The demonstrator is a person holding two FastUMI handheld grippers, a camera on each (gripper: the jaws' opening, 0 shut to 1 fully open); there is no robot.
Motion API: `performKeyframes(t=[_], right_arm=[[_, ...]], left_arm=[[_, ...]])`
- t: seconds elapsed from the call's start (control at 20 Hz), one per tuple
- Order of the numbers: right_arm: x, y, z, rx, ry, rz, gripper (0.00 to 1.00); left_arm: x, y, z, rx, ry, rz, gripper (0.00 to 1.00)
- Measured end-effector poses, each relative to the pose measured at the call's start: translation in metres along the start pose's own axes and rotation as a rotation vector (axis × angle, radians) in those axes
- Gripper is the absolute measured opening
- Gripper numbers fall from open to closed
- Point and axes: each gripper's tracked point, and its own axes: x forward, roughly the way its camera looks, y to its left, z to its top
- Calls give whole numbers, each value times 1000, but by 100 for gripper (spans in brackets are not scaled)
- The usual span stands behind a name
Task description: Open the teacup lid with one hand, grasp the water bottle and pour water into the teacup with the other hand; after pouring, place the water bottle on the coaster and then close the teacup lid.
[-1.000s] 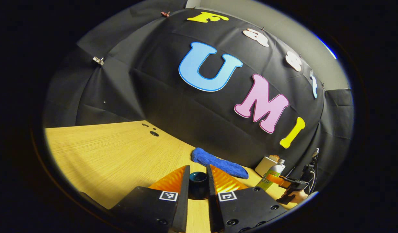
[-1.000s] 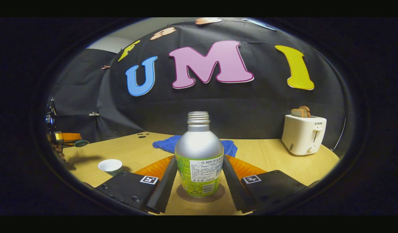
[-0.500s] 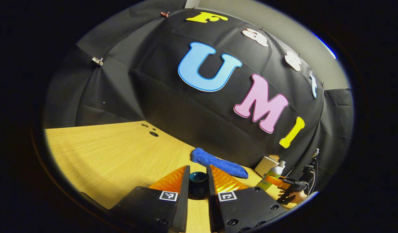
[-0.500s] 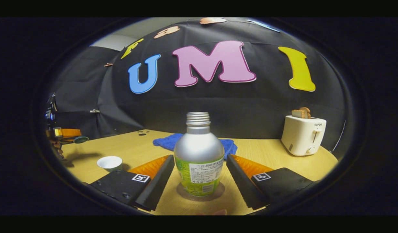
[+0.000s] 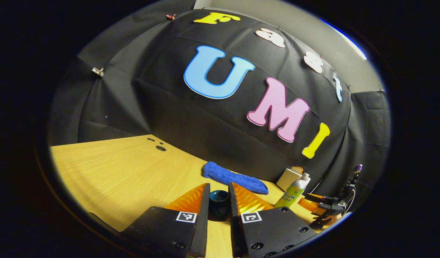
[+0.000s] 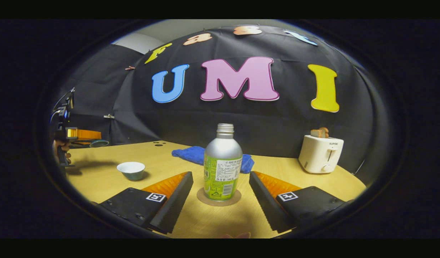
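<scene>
The water bottle (image 6: 222,161) stands upright and uncapped on the round coaster (image 6: 218,197), in the middle of the wooden table (image 6: 277,168). The right gripper (image 6: 220,188) sits just near of it with its fingers spread wide — one on each side, neither touching the bottle. To the left, the open teacup (image 6: 131,170) rests on the table. Farther left, the left gripper (image 5: 218,200) is held above the table, clamped on the dark teacup lid (image 5: 219,206) — both fingers press its sides. Behind the bottle lies a blue cloth (image 6: 198,154); at far right stands a white toaster (image 6: 320,153) holding toast.
</scene>
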Motion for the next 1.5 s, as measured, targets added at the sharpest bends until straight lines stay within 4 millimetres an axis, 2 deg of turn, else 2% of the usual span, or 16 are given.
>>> performKeyframes(t=[0.2, 0.25, 0.3, 0.45, 0.55, 0.7, 0.9, 1.15, 1.5], right_arm=[[-11, 0, -2, 63, -13, 8, 96], [-15, 2, -3, 92, -13, 14, 94], [-19, 4, 2, 125, -27, 23, 94], [-27, 9, -1, 109, -22, 30, 97], [-33, 4, 0, 110, -23, -1, 97], [-38, -6, 0, 110, -23, -63, 97], [-38, -5, 0, 110, -22, -67, 97], [-39, -3, 0, 111, -22, -51, 97], [-39, -3, 0, 111, -21, -51, 97]], left_arm=[[11, -32, -20, 84, 23, -40, 30], [15, -38, -26, 115, 32, -44, 30], [19, -43, -31, 147, 40, -43, 30], [34, -54, -49, 208, 73, -41, 30], [45, -62, -59, 247, 95, -46, 30], [61, -64, -69, 330, 125, -27, 30], [75, -70, -84, 330, 153, -33, 30], [81, -64, -95, 334, 172, -9, 30], [84, -60, -96, 363, 181, 13, 30]])
